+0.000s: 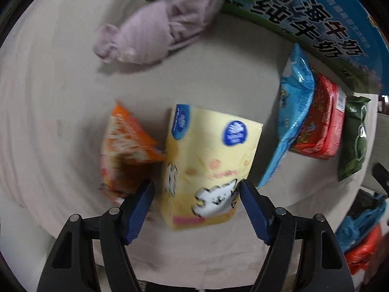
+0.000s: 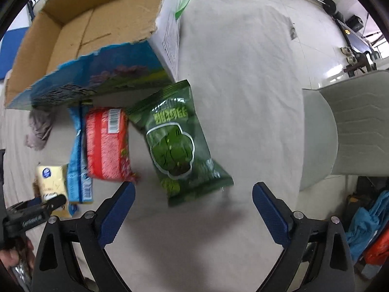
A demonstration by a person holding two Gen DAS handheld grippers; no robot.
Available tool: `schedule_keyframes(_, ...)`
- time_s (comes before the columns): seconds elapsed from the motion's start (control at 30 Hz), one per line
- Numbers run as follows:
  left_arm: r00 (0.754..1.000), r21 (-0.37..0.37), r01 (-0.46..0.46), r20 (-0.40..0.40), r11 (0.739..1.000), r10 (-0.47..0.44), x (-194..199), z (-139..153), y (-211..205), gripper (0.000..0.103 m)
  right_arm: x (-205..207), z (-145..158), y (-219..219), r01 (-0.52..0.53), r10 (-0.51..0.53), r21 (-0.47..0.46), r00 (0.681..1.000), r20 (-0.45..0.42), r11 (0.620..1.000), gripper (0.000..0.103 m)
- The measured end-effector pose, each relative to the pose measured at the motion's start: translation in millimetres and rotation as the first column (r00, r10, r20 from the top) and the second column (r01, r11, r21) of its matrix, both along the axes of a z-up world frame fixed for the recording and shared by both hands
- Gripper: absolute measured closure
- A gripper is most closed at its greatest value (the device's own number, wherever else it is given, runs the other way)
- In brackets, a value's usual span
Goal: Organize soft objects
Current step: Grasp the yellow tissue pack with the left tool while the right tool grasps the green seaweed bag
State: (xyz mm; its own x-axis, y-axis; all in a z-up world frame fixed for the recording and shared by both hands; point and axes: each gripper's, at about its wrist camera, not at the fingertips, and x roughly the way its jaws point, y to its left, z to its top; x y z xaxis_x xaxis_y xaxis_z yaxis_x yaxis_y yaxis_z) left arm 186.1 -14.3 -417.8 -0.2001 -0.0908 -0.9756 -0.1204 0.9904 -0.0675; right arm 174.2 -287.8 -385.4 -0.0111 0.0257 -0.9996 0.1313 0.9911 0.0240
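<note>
Left wrist view: left gripper point(image 1: 197, 186) spread wide, tissue pack point(image 1: 209, 160) sitting between its fingers, not pinched yet. Next, prob. close on it and carry to box point(image 2: 73, 29). Right gripper point(image 2: 193, 189) also spread, green bag point(image 2: 177, 141) just ahead. Blurred; contact w/ pack unclear.

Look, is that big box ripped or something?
Yes. The cardboard box has a ragged, torn top edge along its printed side, and it looks empty inside. The green snack bag lies crooked beside it.
</note>
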Motion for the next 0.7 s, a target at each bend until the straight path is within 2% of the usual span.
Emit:
schedule_keyframes(0.17,1.000,-0.012,0.011,-0.006,1.000,-0.011,-3,-11,-4,0.031,20,-32,13,-0.048,0.048,-0.006,0.998,-0.045,0.999,0.004)
schedule_keyframes(0.23,1.000,-0.022,0.011,-0.006,1.000,-0.011,-5,-14,-6,0.031,25,-43,18,-0.048,0.049,0.009,0.997,-0.066,0.999,0.011)
schedule_keyframes(0.3,1.000,-0.018,0.012,0.000,1.000,-0.012,-8,-16,-5,0.033,27,-51,21,-0.052,0.052,0.004,0.995,-0.090,0.999,0.032)
schedule_keyframes(0.33,1.000,-0.021,0.008,0.004,1.000,-0.008,-11,-22,-2,0.034,27,-53,21,-0.051,0.050,-0.005,0.994,-0.095,0.999,0.037)
schedule_keyframes(0.4,1.000,-0.036,0.000,0.013,0.999,0.001,-17,-27,-3,0.050,25,-54,19,-0.042,0.042,0.003,0.993,-0.108,0.999,0.045)
schedule_keyframes(0.5,0.999,-0.007,0.017,0.033,1.000,-0.017,-30,-21,-16,0.060,16,-53,12,-0.014,0.018,0.032,0.989,-0.144,0.999,0.050)
schedule_keyframes(0.6,0.998,0.017,0.030,0.058,0.999,-0.031,-45,-12,-22,0.061,0,-52,10,-0.005,0.018,0.070,0.983,-0.184,0.998,0.054)
schedule_keyframes(0.7,0.995,0.032,0.045,0.082,0.998,-0.047,-62,-5,-26,0.062,-19,-46,14,-0.008,0.024,0.085,0.983,-0.183,0.996,0.058)
